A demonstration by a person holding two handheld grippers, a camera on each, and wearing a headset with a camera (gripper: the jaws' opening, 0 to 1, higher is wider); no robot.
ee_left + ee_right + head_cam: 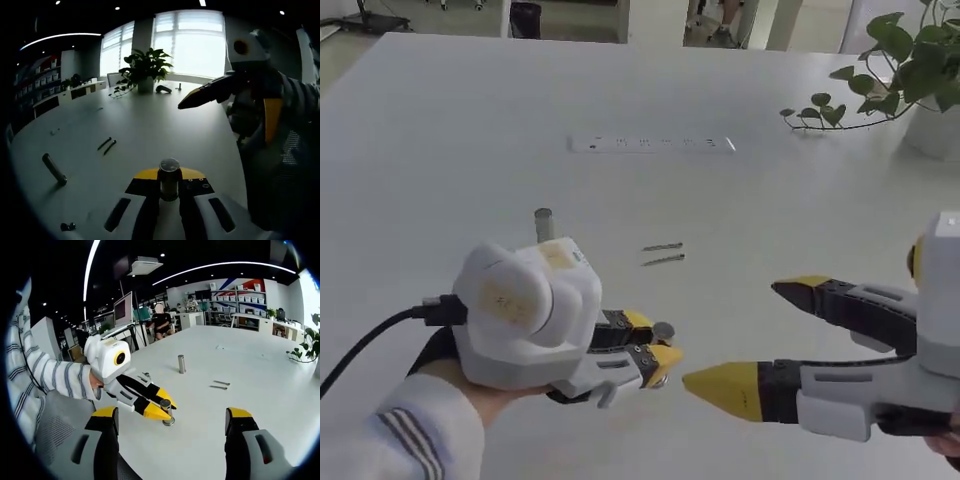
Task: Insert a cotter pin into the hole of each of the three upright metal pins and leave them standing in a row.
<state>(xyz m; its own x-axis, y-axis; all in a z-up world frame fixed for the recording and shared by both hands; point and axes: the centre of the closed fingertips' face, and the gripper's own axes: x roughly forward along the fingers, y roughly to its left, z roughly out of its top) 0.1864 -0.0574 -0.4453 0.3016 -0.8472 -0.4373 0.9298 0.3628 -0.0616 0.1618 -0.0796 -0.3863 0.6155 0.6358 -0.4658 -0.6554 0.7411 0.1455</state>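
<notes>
Second metal pin (543,224) stands upright, back-left of the clamped metal pin (663,329). Left gripper (653,343) has its jaws closed tight on the clamped pin, which seems to stand on the table (470,130). Two cotter pins (663,246) lie loose behind it. Right gripper (752,336) is just to its right, jaws spread wide, empty.

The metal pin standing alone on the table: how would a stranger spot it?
On the big white table, find the white power strip. Nearer you and to its left stands a short grey metal pin, left of two thin cotter pins lying flat. Unlike the other pin, clamped in the left hand-held gripper, it stands free.
</notes>
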